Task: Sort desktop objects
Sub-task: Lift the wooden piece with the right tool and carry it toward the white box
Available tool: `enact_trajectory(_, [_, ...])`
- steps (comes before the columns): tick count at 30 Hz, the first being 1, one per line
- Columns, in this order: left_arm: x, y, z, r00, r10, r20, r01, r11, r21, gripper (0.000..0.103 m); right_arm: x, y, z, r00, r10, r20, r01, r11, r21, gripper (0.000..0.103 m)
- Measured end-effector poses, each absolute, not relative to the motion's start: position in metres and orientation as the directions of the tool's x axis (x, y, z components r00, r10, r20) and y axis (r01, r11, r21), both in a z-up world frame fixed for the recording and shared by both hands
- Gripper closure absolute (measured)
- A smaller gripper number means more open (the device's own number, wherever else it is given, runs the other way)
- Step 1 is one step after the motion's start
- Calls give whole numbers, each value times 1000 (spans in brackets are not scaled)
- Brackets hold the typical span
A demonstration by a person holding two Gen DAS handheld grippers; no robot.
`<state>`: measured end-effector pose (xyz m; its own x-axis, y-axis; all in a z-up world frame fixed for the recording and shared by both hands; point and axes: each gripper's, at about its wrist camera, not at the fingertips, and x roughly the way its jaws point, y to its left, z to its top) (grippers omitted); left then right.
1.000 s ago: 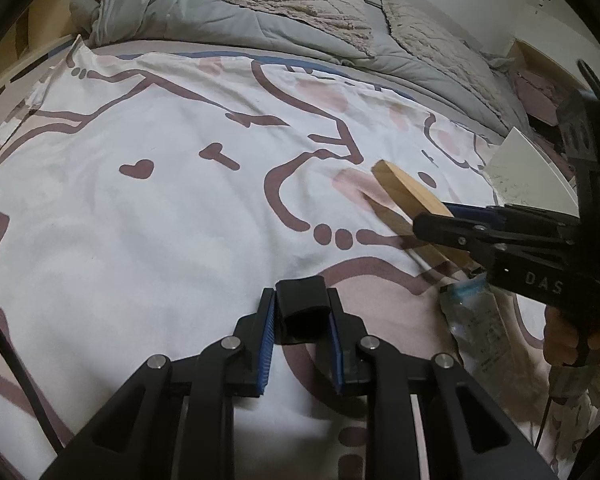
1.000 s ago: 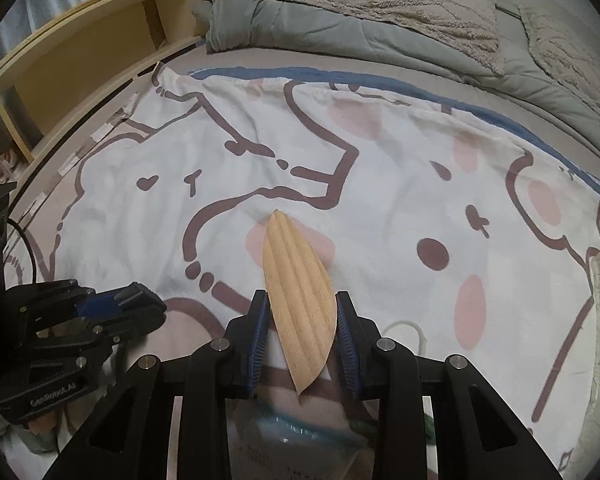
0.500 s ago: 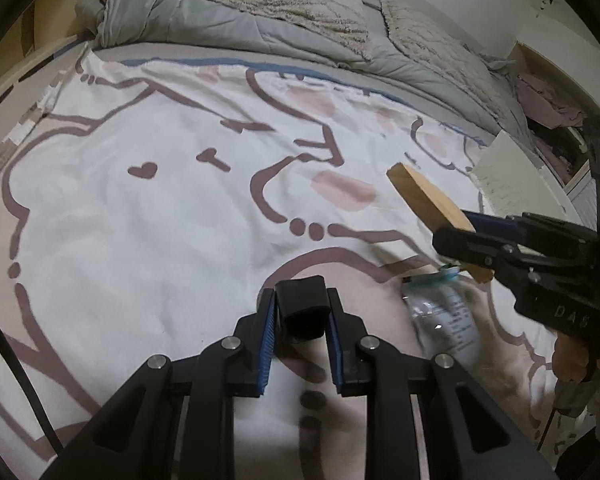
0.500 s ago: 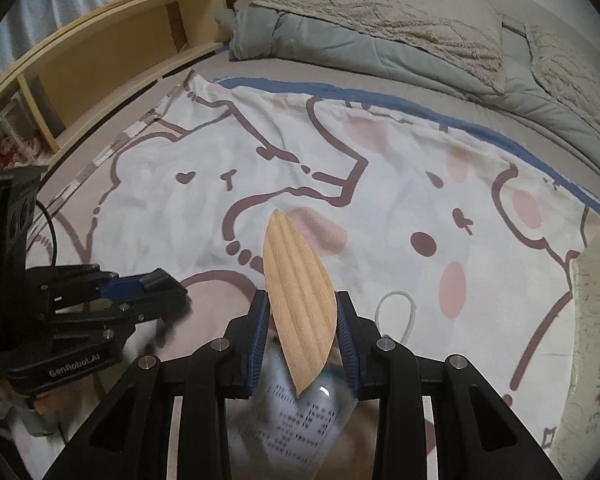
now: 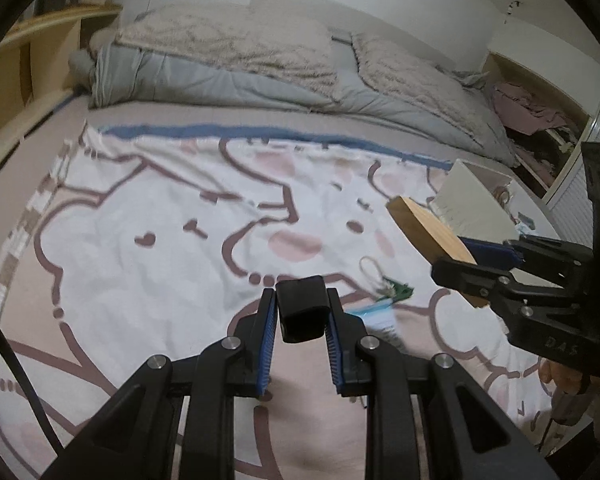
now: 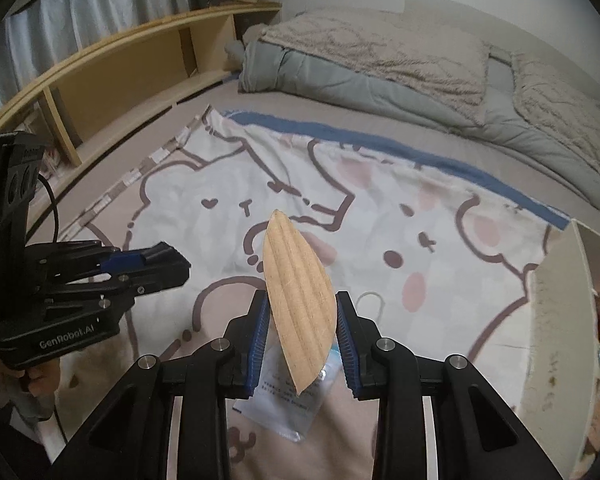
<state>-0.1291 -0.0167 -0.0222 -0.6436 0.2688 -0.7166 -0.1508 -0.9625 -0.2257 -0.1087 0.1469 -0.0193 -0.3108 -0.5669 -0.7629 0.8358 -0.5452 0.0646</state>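
Nearby, a white box [image 6: 556, 320] and a clear packet [image 6: 280, 404] sit on the cartoon blanket [image 6: 204, 184]. Left gripper [image 5: 300, 312] clamps a small black block [image 5: 302, 308]; right gripper [image 6: 302, 320] squeezes a ribbed, leaf-shaped wooden piece [image 6: 296, 292]

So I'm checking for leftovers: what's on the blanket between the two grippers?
In the left wrist view, a clear packet and a looped cord lie there.

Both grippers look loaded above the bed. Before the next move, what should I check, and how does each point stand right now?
1. Left gripper shut on the black block: ok.
2. Right gripper shut on the wooden piece: ok.
3. Both loads clear of the blanket: ok.
4. Grippers apart from each other: ok.
5. White box has room inside: cannot tell.
6. Plastic packet and cord loop left on the blanket: not ok.
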Motion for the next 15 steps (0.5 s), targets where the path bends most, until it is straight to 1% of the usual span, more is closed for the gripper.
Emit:
enact_trajectory(7, [-125, -7, 13, -660, 294, -691, -160, -954, -253, 80, -105, 176, 4, -340, -569, -749, 810, -582, 75, 70])
enact_trajectory(15, [-113, 6, 48, -705, 266, -657, -169, -963, -209, 80, -100, 211, 34, -382, -591, -710, 794, -603, 75, 70])
